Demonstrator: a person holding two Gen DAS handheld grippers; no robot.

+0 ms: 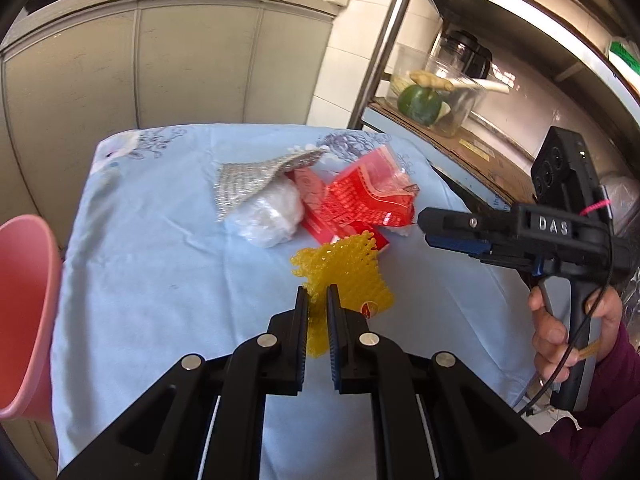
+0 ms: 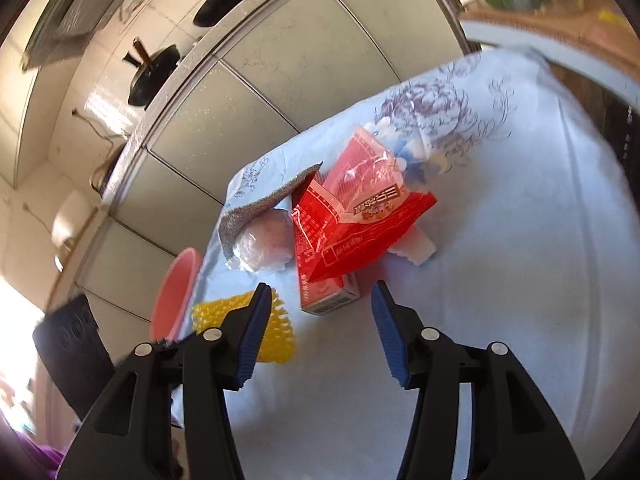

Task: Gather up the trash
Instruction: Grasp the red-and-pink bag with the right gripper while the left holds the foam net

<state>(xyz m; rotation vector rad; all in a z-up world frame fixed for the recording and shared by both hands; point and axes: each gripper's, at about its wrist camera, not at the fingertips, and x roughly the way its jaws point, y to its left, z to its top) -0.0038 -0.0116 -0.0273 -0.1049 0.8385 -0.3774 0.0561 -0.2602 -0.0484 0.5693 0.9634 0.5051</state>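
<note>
A yellow foam net (image 1: 352, 270) hangs just above the blue cloth, and my left gripper (image 1: 318, 300) is shut on its near edge. Behind it lies a pile: a red wrapper (image 1: 362, 200) over a red box (image 1: 316, 220), a crumpled clear plastic ball (image 1: 268, 216) and a silver mesh cloth (image 1: 248, 182). My right gripper (image 2: 321, 288) is open, with its fingers either side of the near end of the red box (image 2: 330, 300) and not touching it. In the left wrist view the right gripper (image 1: 424, 224) reaches in from the right, beside the wrapper. The yellow net (image 2: 280, 340) shows partly behind its left finger.
A pink bin (image 1: 24, 312) stands at the table's left edge. The table carries a light-blue flowered cloth (image 1: 160, 260). A metal rack with a green squash (image 1: 420, 104) and jars is close on the right. Grey cabinets stand behind. A hand (image 1: 560, 336) holds the right gripper's handle.
</note>
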